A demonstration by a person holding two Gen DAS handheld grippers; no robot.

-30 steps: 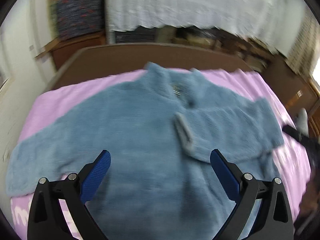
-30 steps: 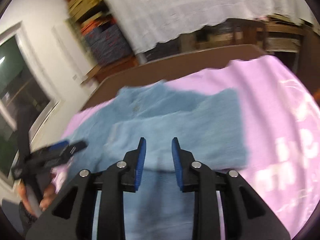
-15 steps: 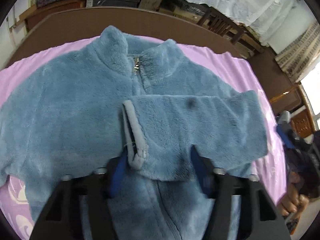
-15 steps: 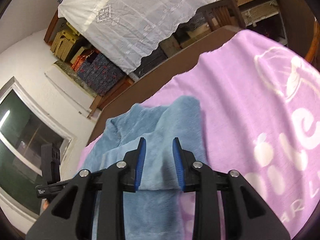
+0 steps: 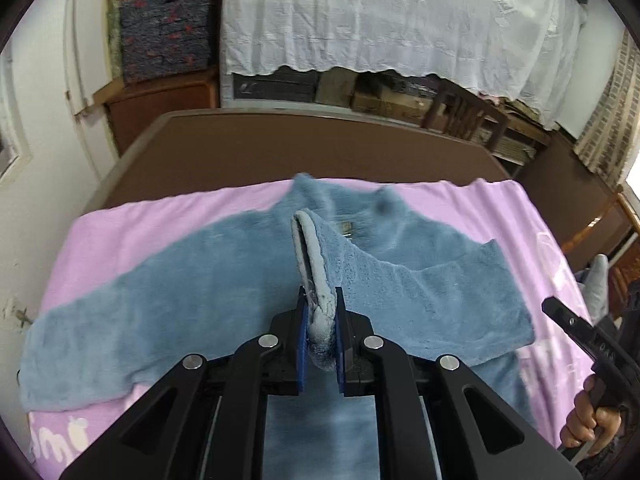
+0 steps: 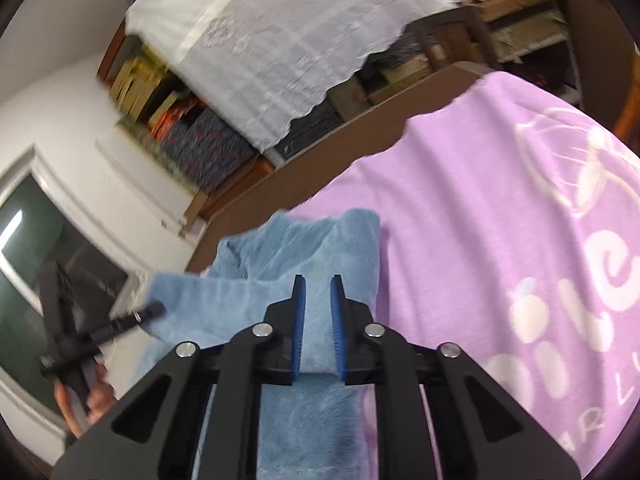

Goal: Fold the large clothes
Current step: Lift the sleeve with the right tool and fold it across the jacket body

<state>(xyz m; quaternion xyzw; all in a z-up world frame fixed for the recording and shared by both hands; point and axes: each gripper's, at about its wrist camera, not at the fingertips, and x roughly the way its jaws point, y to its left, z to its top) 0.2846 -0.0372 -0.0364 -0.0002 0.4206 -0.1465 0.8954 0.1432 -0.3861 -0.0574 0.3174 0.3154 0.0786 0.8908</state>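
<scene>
1. Your left gripper (image 5: 320, 300) has its blue fingers (image 5: 302, 332) drawn narrow and clamped on the pale grey cuff (image 5: 316, 280) of the blue fleece jacket (image 5: 180, 288), with the cuff standing up on edge between them.
2. The sleeve (image 5: 432, 296) that ends in that cuff lies folded across the jacket's chest, running from the right shoulder toward the middle.
3. The jacket lies front up on a purple blanket (image 5: 160, 216) that covers the brown tabletop (image 5: 280, 148); its collar (image 5: 340, 200) points to the far side and its other sleeve (image 5: 80, 344) stretches out flat to the left.
4. Your right gripper (image 6: 318, 300) holds its fingers (image 6: 298, 320) narrow, with a slim gap between them; blue fleece shows in that gap, but you cannot tell from this view whether they pinch the cloth or only hover over it.
5. In the right wrist view the jacket (image 6: 280, 264) lies along the left edge of the blanket (image 6: 480, 200), whose pale printed letters (image 6: 580, 288) sit off to the right.
6. In the left wrist view your right hand (image 5: 592, 420) shows at the right edge, gripping its black handle.
7. White lace cloth (image 5: 380, 20) drapes over shelving beyond the far side of the tabletop.
</scene>
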